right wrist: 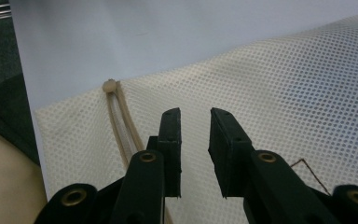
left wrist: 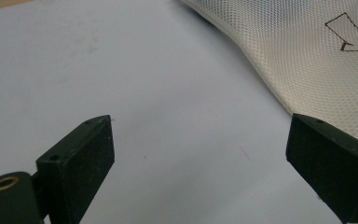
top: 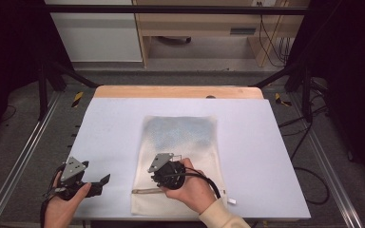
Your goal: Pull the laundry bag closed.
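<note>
A cream mesh bag point(top: 180, 133) lies flat in the middle of the pale table mat point(top: 109, 123). A tan zip strip point(top: 147, 191) runs along its near end, ending in a small bead point(right wrist: 109, 86). My right gripper point(top: 161, 182) hovers over the bag's near end, just right of the zip point(right wrist: 121, 123). Its jaws point(right wrist: 195, 140) stand close together with a narrow gap, and bare mesh point(right wrist: 284, 93) shows through it. My left gripper point(top: 102, 183) rests at the mat's near left, wide open point(left wrist: 200, 154) over bare mat, with the bag's edge point(left wrist: 317, 70) by its right jaw.
A black arrow outline point(left wrist: 354, 35) is drawn on the mesh. A small white tag point(top: 231, 201) lies at the bag's near right corner. A wooden table edge point(top: 178, 91) shows behind the mat, with metal rails point(top: 19, 161) and cables point(top: 309, 175) on the floor beside it.
</note>
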`<state>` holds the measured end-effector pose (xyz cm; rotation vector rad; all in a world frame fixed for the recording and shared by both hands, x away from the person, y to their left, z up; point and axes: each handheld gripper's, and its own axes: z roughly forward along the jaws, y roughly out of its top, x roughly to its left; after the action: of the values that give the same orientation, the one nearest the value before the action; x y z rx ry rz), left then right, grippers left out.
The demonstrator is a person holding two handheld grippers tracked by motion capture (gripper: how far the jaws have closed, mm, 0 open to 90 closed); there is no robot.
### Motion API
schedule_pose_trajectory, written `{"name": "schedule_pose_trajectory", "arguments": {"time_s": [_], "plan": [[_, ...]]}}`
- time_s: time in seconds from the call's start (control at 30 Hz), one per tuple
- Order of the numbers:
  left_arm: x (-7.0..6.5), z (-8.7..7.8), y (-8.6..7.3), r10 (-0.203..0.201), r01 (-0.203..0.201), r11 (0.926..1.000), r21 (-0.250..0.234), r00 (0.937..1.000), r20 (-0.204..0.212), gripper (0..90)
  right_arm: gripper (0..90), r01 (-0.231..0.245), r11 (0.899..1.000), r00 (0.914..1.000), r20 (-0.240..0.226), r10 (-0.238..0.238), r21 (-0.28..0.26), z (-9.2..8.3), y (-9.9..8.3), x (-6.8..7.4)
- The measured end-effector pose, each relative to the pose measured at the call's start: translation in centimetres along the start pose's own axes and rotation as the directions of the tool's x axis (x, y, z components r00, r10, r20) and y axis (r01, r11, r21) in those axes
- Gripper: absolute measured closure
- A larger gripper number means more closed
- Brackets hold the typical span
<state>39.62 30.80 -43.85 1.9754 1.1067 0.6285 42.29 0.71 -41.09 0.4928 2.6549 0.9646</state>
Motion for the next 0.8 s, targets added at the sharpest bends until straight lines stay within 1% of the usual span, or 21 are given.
{"name": "schedule_pose_trajectory", "arguments": {"time_s": [0.03, 0.07, 0.1, 0.17, 0.2, 0.27, 0.33, 0.43, 0.53, 0.6, 0.63, 0.67, 0.73, 0.77, 0.8], "plan": [[0.0, -0.1, 0.0, -0.002, 0.002, 1.0, -0.003, 1.0, 0.004, 7.5, 75.5, 0.0, 1.0, 1.0, 0.0, 0.0, 0.0, 0.0, 0.0, 0.0], [0.0, -0.1, 0.1, 0.0, 0.0, 1.0, -0.007, 1.0, 0.0, 7.5, 76.8, 0.011, 1.0, 0.9999, -0.006, -0.011, 0.004, 0.1, 0.2, 0.1], [0.1, -0.2, 0.1, 0.006, -0.006, 1.0, -0.007, 1.0, -0.002, 7.5, 76.8, 0.011, 1.0, 0.9999, -0.006, -0.011, 0.004, 0.1, 0.2, 0.1], [0.3, -0.3, 0.2, 0.001, -0.001, 1.0, -0.009, 1.0, -0.003, 7.4, 77.4, 0.017, 1.0, 0.9997, -0.016, -0.016, 0.011, 0.3, 0.4, 0.3], [0.5, -0.3, 0.1, -0.003, 0.003, 0.9999, -0.01, 1.0, -0.002, 7.1, 78.3, 0.018, 1.0, 0.9993, -0.033, -0.018, 0.008, 0.4, 0.6, 0.3], [0.7, -0.2, 0.0, -0.023, 0.023, 0.9997, -0.012, 0.9997, 0.001, 7.0, 79.0, 0.016, 1.0, 0.9992, -0.037, -0.016, 0.008, 0.5, 0.7, 0.4], [0.8, -0.3, -0.1, -0.016, 0.016, 0.9998, -0.009, 0.9999, 0.004, 7.0, 80.7, 0.018, 1.0, 0.9989, -0.043, -0.018, 0.011, 0.8, 1.0, 0.3], [0.7, -0.5, 0.0, -0.008, 0.008, 0.9996, -0.027, 0.9999, -0.007, 6.3, 82.5, 0.014, 1.0, 0.9981, -0.06, -0.014, 0.009, 1.1, 1.3, 0.3], [0.7, -0.2, 0.0, -0.009, 0.009, 0.9996, -0.025, 0.9999, -0.007, 5.8, 83.7, 0.015, 1.0, 0.9967, -0.08, -0.014, 0.01, 1.5, 1.7, 0.2], [0.7, -0.1, 0.1, -0.006, 0.006, 0.9999, -0.01, 1.0, 0.002, 5.8, 85.2, 0.029, 0.999, 0.9954, -0.092, -0.028, 0.018, 2.1, 2.0, 0.5], [0.7, -0.1, 0.1, -0.006, 0.006, 0.9999, -0.01, 1.0, 0.002, 5.8, 85.2, 0.029, 0.999, 0.9954, -0.092, -0.028, 0.018, 2.1, 2.0, 0.5], [0.7, -0.2, 0.1, -0.007, 0.007, 1.0, -0.007, 0.9999, 0.009, 5.8, 85.7, 0.036, 0.999, 0.994, -0.105, -0.033, 0.025, 2.4, 2.1, 0.6], [0.6, -0.3, 0.1, -0.007, 0.007, 0.9999, -0.011, 0.9999, 0.011, 5.8, 85.7, 0.06, 0.997, 0.9904, -0.127, -0.055, 0.039, 3.1, 2.2, 1.0], [0.6, -0.3, 0.1, -0.007, 0.007, 0.9999, -0.011, 0.9999, 0.011, 5.8, 85.7, 0.06, 0.997, 0.9904, -0.127, -0.055, 0.039, 3.1, 2.2, 1.0], [0.6, -0.3, 0.1, -0.006, 0.006, 0.9999, -0.008, 0.9999, 0.015, 5.8, 85.6, 0.063, 0.997, 0.9888, -0.139, -0.056, 0.046, 3.5, 2.3, 1.3]]}}
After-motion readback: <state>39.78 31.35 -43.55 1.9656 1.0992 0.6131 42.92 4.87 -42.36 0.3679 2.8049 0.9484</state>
